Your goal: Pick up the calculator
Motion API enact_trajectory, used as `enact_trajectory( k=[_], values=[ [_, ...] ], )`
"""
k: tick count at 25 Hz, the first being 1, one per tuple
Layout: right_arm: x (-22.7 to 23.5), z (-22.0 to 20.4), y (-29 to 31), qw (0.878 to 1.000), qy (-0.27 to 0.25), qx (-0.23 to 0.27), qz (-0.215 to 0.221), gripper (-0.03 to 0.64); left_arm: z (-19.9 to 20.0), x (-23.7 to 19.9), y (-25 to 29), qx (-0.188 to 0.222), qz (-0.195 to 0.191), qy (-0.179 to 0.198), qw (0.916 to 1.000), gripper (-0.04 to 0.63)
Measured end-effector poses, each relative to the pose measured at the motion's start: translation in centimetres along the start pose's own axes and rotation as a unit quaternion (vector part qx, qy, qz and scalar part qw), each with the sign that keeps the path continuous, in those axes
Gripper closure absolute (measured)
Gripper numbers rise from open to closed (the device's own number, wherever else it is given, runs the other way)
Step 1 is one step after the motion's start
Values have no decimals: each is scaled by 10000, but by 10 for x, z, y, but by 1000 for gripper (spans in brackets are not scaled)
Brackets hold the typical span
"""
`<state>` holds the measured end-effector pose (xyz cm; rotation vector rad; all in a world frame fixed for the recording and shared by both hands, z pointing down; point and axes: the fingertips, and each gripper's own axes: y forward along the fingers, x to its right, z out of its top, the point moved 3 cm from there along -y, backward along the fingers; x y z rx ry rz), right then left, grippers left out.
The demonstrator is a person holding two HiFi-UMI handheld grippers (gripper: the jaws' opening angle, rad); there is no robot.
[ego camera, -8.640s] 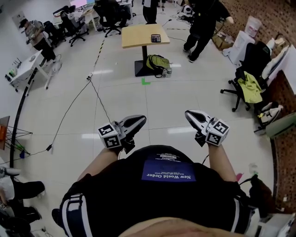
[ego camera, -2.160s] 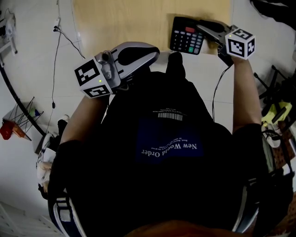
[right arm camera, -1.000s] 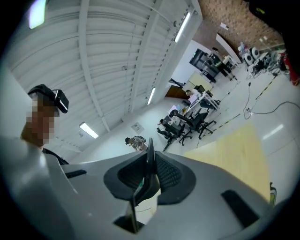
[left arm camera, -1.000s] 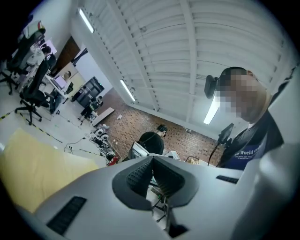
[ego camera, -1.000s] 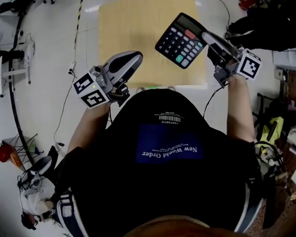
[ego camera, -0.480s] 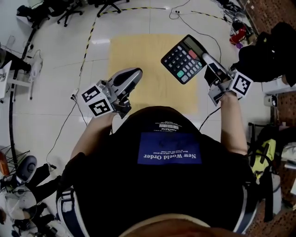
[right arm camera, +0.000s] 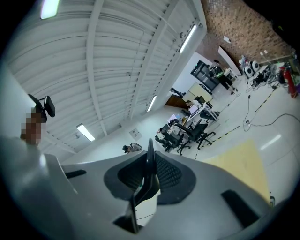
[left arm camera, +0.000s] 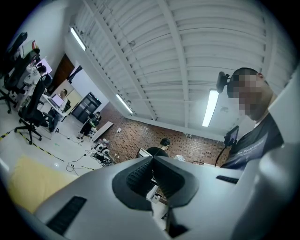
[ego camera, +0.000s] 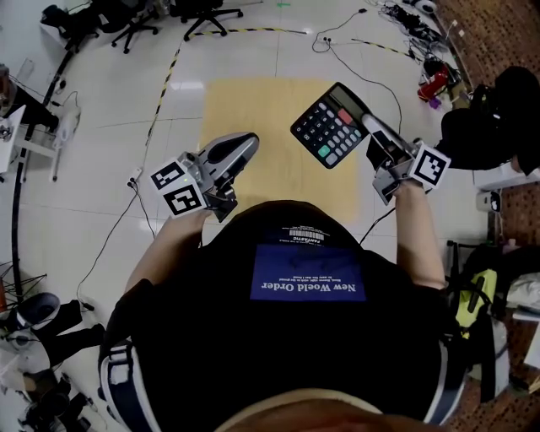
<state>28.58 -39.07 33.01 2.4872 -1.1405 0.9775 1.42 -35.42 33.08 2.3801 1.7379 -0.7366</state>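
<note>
We have the calculator [ego camera: 331,126] up in the air, clear of the worktop [ego camera: 257,105]. In the head view it hangs over the far right part of that pale wooden top. It is a black calculator with its keys turned up toward us, one key red and one green, and it lies at a slant across the view.

The right tool [ego camera: 366,123] has hold of it by the edge on the right side. In the right gripper view the jaws stand only partly closed, with the calculator's body clamped between the ribbed pads. There it shows edge-on as a thin dark slab, and the worktop sits well below, off to the right.

The left tool [left arm camera: 152,161] holds nothing. Its two jaws are pressed together tip to tip, and only the room shows beyond them. In the head view it hovers above the near left part of the worktop, just in front of our chest and well apart from the calculator.

Around the worktop is a pale floor [ego camera: 101,152] — cables [ego camera: 364,57] trail across it beyond the far edge, and office chairs [ego camera: 201,12] stand at the top of the head view.
</note>
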Motion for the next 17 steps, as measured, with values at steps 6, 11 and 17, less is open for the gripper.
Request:
enact_trajectory(
  k=[6,11,17],
  values=[
    [2,0,0,10000,27,-4,22,578,-1,0,0,-21,29,-7,10000,589],
    [2,-1,1,10000,46,-11,49,578,0,1,1,-32,26,-3,10000,589],
    [1,-1,0,10000,52,23,51,578,-1,2,0,-4,16,-6,10000,589]
  ],
)
